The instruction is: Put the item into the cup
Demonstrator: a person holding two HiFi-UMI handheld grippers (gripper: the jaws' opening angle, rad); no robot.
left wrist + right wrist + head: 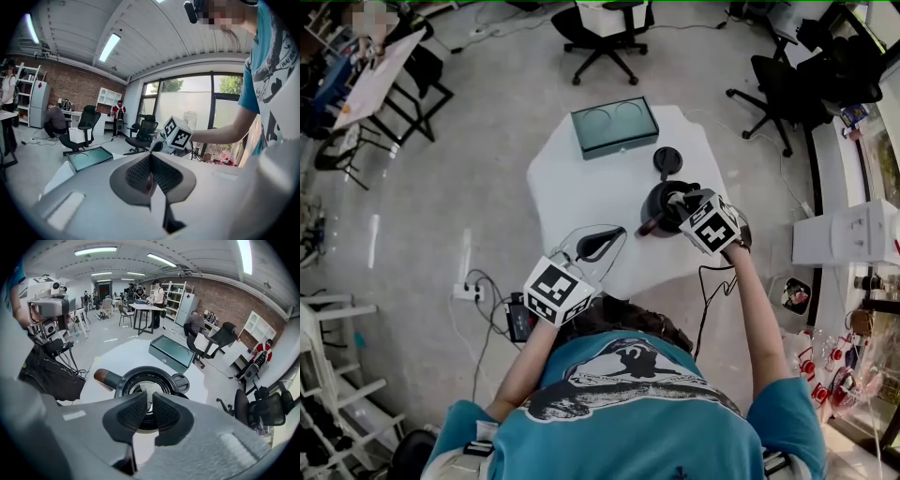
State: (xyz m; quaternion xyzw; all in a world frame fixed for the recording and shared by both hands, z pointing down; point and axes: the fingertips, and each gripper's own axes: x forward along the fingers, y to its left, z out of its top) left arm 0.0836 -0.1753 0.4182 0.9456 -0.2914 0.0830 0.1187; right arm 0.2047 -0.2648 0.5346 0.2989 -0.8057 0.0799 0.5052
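A black cup (656, 214) with a brown handle (105, 378) stands on the white table (581, 187), its mouth open. My right gripper (675, 201) hangs straight above that mouth; its jaws (149, 411) are pressed nearly together on a thin white item whose lower end shows inside the cup (123, 382). My left gripper (598, 244) is at the table's near edge, shut on a thin clear wrapper (572, 242); something reddish shows between its pads (149, 180).
The cup's black lid (667, 159) lies just behind the cup. A teal box (614, 125) sits at the table's far end. Office chairs (605, 33) stand on the floor beyond, and cables and a power strip (469, 292) lie by the near left corner.
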